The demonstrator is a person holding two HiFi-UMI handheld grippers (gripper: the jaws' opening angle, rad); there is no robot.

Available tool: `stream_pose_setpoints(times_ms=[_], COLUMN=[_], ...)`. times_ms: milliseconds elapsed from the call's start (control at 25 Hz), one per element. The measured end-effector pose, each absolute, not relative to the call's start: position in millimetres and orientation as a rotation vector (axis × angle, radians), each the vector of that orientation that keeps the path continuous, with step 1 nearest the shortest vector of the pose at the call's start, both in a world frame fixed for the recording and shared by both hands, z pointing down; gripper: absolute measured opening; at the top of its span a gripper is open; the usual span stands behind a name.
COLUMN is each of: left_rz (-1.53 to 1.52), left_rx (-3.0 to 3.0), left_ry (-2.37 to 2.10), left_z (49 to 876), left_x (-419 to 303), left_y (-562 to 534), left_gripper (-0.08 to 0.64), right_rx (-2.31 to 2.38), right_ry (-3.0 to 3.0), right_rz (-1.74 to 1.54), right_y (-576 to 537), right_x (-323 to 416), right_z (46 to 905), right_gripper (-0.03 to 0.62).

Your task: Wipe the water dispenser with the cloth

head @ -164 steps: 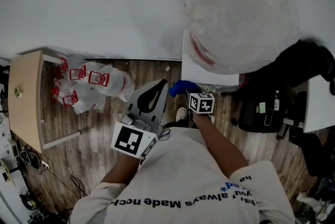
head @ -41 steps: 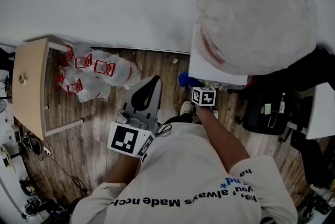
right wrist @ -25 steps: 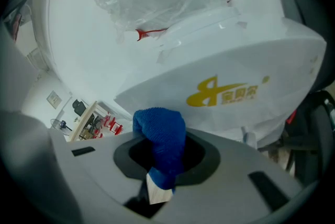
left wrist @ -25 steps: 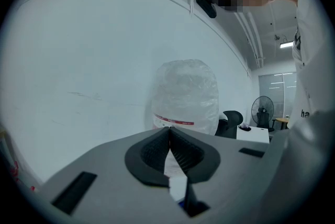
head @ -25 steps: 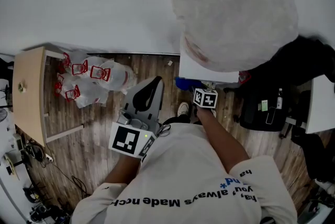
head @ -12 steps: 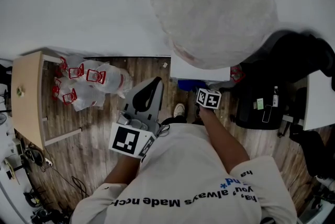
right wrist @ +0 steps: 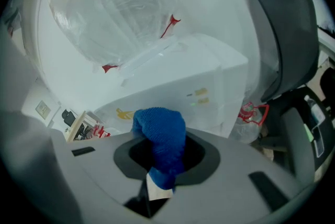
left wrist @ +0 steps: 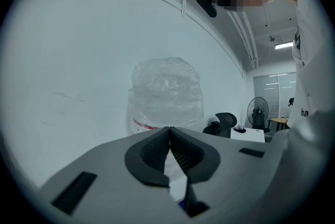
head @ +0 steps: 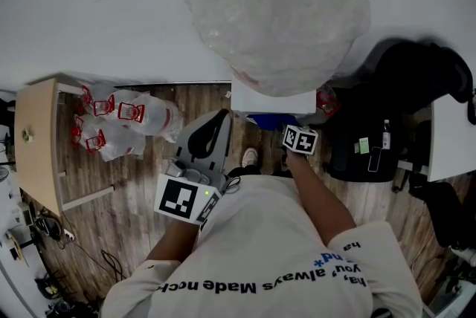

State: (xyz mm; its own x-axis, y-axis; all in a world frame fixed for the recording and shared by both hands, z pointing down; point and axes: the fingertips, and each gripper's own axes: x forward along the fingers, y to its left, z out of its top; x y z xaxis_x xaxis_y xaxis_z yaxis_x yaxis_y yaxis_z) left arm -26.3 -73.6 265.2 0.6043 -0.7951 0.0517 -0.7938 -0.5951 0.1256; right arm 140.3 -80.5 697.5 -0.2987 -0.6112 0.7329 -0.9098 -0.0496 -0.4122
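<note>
Wiping seems barely begun: the right gripper (right wrist: 157, 161) is clamped on the blue cloth (right wrist: 159, 136), held near the water dispenser (right wrist: 175, 87)'s white front, contact unclear. The left gripper (left wrist: 169, 150), jaws together and empty, hangs apart from it.

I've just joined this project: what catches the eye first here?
A big plastic-wrapped bottle tops the white dispenser by the wall. The right gripper grips a bright blue cloth, facing the dispenser's front. The left gripper is shut and empty, off to the left.
</note>
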Motion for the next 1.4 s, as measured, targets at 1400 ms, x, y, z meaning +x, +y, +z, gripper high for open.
stream_pose_setpoints(times_ms=[1400], left_rz=[0.023], left_rx=[2.66], left_ry=[-1.326], left_z=[280.2], left_x=[22.0], left_y=[-72.1], left_gripper=[0.02], right_rx=[1.66], right_ry=[-1.812], right_rz=[1.157], right_y=[-73.7], right_x=[244.6], right_z=[709.9], right_gripper=[0.08])
